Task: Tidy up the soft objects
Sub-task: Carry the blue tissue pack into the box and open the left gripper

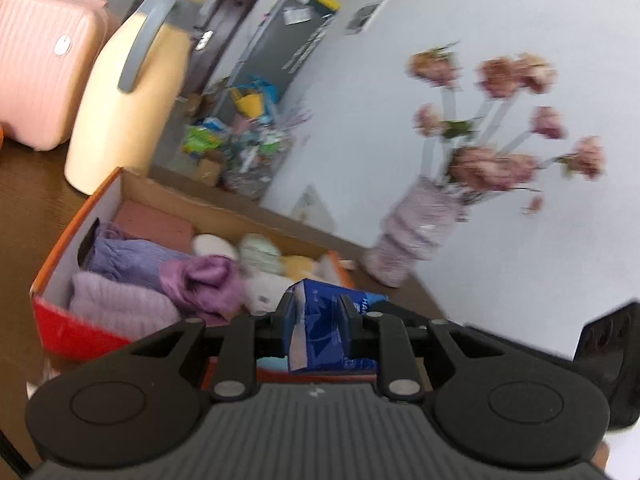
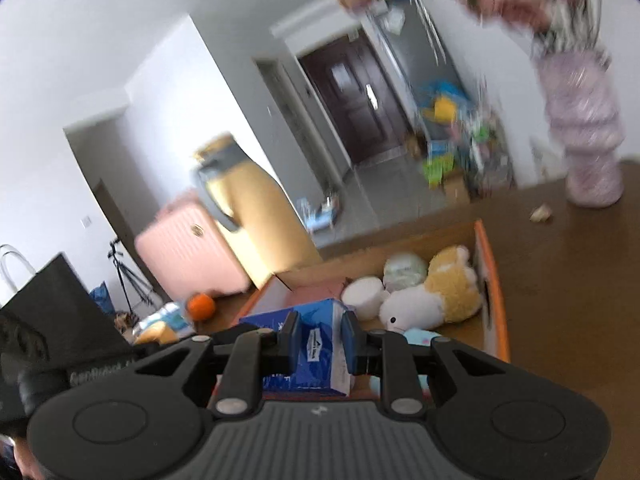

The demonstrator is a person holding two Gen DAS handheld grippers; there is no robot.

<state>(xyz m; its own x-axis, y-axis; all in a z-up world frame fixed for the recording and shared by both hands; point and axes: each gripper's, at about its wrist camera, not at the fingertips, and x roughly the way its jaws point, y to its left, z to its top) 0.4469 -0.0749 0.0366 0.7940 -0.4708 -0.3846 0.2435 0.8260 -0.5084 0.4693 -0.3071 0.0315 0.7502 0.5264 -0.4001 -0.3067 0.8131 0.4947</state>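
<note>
Though blurred, blue pack (image 1: 326, 328): "HA".

Walls: plain white (image 2: 168, 80)
Door: dark brown (image 2: 352, 108), at the far end
Tabletop: dark brown wood (image 2: 568, 280)
Light: soft, even daylight

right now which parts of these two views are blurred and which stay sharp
Left wrist view: the left gripper and the blue pack it clamps are sharp; the flowers and vase smear, and the box is soft. Right wrist view: the right gripper is crisp, the jug and suitcase streak, and the fisheye bends the walls.
</note>
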